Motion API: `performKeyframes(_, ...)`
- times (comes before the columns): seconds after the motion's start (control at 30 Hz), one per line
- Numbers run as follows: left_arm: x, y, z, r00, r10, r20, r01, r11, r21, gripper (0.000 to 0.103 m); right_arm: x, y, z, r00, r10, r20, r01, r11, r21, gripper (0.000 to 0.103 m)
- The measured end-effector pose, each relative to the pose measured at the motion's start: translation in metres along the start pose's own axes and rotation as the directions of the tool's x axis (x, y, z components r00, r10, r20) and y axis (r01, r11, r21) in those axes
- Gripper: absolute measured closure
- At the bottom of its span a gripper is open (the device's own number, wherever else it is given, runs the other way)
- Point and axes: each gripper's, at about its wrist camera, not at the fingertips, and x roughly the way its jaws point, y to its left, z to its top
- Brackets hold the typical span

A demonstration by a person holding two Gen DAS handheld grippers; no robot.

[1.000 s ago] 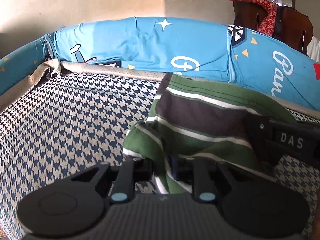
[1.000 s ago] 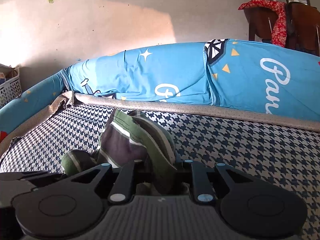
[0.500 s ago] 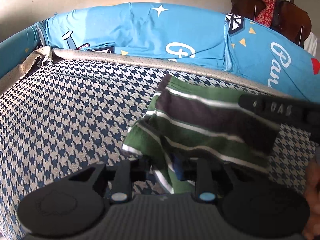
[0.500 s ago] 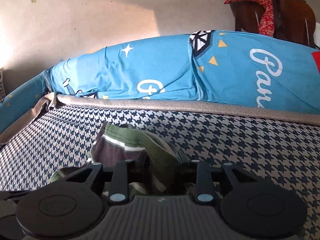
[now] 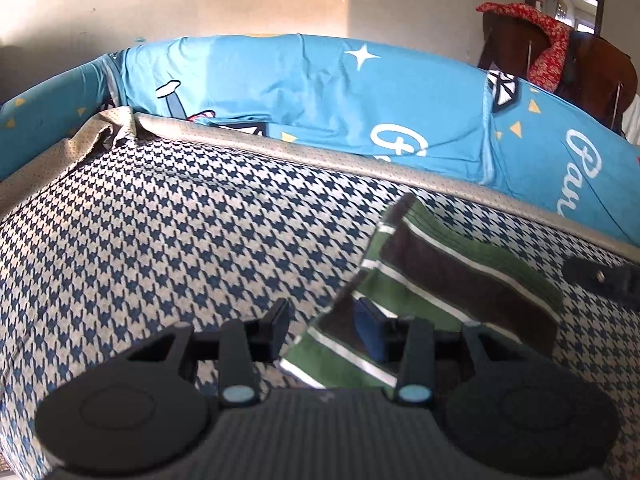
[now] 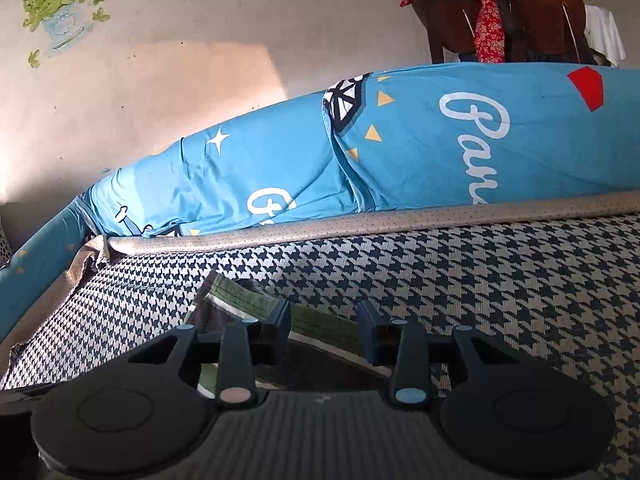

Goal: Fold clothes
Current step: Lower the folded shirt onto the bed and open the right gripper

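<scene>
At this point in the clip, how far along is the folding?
Done: the striped garment lies folded into a compact stack on the houndstooth cover. In hand: nothing; the left gripper and right gripper both have jaws open. Left: perhaps one more fold, though no other clothes show.

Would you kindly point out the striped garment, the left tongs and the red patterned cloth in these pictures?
striped garment (image 5: 460,280), left wrist view, on its dark brown stripe.
left tongs (image 5: 324,326), left wrist view, midway between the fingertips.
red patterned cloth (image 6: 486,20), right wrist view, on the hanging fold.

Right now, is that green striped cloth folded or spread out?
Folded: the green striped cloth lies as a compact layered bundle on the houndstooth cover, edges stacked.
</scene>
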Motion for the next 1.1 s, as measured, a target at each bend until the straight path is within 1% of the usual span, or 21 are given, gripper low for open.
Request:
performKeyframes(0.07, 0.004, 0.003, 0.001, 1.000, 0.005, -0.008, -0.005, 1.000, 0.000, 0.059, -0.001, 0.000, -0.003, 0.999, 0.029, -0.024, -0.029, 1.000, 0.002, 0.066)
performKeyframes(0.2, 0.010, 0.007, -0.002, 1.000, 0.001, -0.027, -0.001, 1.000, 0.014, 0.059, 0.000, 0.010, -0.012, 0.993, 0.085, -0.083, -0.089, 0.995, -0.048, 0.066)
performKeyframes(0.37, 0.009, 0.006, -0.006, 0.999, -0.040, -0.028, 0.041, 0.998, 0.037, 0.059, 0.004, 0.029, -0.026, 0.976, 0.142, -0.164, -0.163, 0.979, -0.124, 0.066)
performKeyframes(0.47, 0.011, 0.003, -0.008, 0.998, -0.045, -0.034, 0.047, 0.997, 0.055, 0.059, 0.007, 0.040, -0.035, 0.963, 0.167, -0.214, -0.206, 0.963, -0.175, 0.066)
performKeyframes(0.57, 0.017, 0.002, -0.011, 0.998, -0.038, -0.057, 0.042, 0.997, 0.067, 0.058, 0.009, 0.049, -0.042, 0.952, 0.174, -0.250, -0.229, 0.950, -0.212, 0.066)
performKeyframes(0.73, 0.030, 0.004, -0.017, 0.995, 0.015, -0.104, -0.007, 0.997, 0.076, 0.057, 0.015, 0.059, -0.054, 0.937, 0.173, -0.303, -0.253, 0.936, -0.246, 0.066)
performKeyframes(0.83, 0.039, 0.008, -0.020, 0.990, 0.037, -0.138, -0.029, 0.998, 0.061, 0.057, 0.022, 0.066, -0.062, 0.920, 0.167, -0.355, -0.273, 0.923, -0.272, 0.066)
performKeyframes(0.87, 0.042, 0.010, -0.021, 0.987, 0.043, -0.152, -0.035, 0.998, 0.055, 0.055, 0.024, 0.068, -0.065, 0.915, 0.163, -0.369, -0.278, 0.917, -0.285, 0.066)
performKeyframes(0.9, 0.043, 0.011, -0.021, 0.986, 0.048, -0.157, -0.040, 0.998, 0.053, 0.051, 0.026, 0.070, -0.068, 0.910, 0.158, -0.383, -0.283, 0.911, -0.298, 0.066)
performKeyframes(0.97, 0.045, 0.012, -0.022, 0.986, 0.057, -0.159, -0.050, 0.997, 0.053, 0.047, 0.026, 0.071, -0.070, 0.907, 0.156, -0.391, -0.287, 0.909, -0.303, 0.066)
performKeyframes(1.1, 0.046, 0.014, -0.021, 0.984, 0.072, -0.163, -0.066, 0.997, 0.044, 0.046, 0.026, 0.070, -0.070, 0.905, 0.159, -0.395, -0.290, 0.909, -0.299, 0.065)
